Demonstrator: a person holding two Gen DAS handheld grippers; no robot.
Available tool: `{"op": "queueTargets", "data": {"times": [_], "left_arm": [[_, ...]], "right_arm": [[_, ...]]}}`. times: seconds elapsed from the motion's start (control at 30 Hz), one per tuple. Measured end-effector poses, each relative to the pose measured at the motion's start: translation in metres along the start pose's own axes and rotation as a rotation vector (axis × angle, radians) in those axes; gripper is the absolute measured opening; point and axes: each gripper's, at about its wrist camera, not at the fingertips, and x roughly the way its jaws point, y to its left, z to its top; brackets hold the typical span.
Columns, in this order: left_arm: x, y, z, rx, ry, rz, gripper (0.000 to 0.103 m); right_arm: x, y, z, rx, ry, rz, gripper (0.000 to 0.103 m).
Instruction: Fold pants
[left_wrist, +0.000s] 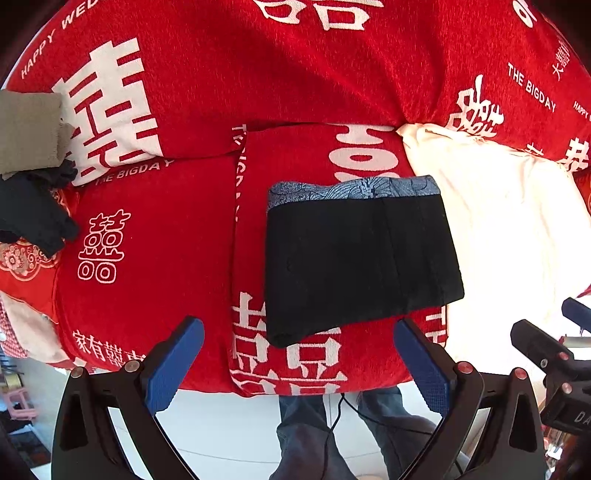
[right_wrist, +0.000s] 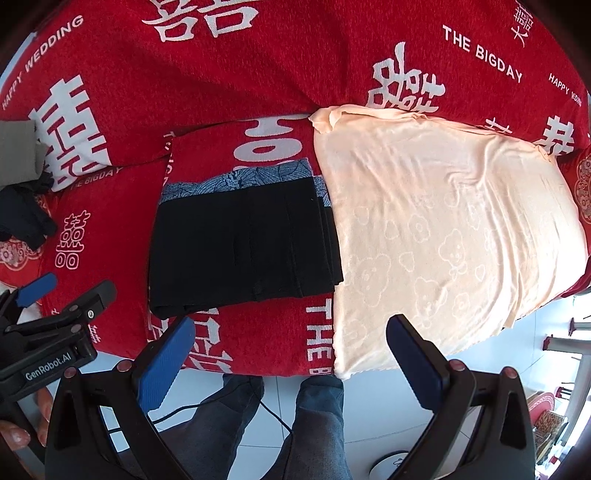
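Home living room, sofa in red wedding-print cover, peach towel, tiled floor

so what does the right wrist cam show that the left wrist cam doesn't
Only the right wrist view shows the peach blanket's bear pattern and its far right edge, the GenRobot.AI label on the left gripper, and a bare hand at the lower left.

Only the left wrist view shows the full beige cloth above the dark garment, and the blanket washed out white.

Both show the folded black pants with a blue patterned band on the red cover, open jaws holding nothing, and the person's jeans below.
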Motion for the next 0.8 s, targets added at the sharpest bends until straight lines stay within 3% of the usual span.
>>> {"op": "queueTargets", "data": {"times": [0.43,0.67,0.8], "left_arm": [[-0.0013,-0.0097,-0.0026,0.045,-0.022,-0.027,0.103],[0.0006,-0.0049,-0.0036,0.011,-0.017,-0.033,0.103],[-0.0057,-0.0032,-0.0043,0.004,-0.050,-0.089,0.103]], "right_arm": [[0.0018,-0.0050,0.0020,0.014,0.002,-0.007,0.103],[0.0031,-0.0035,0.0005,0.011,0.012,0.002,0.103],[0.0046,-0.0019,0.0005,0.006,0.016,0.002,0.103]]}}
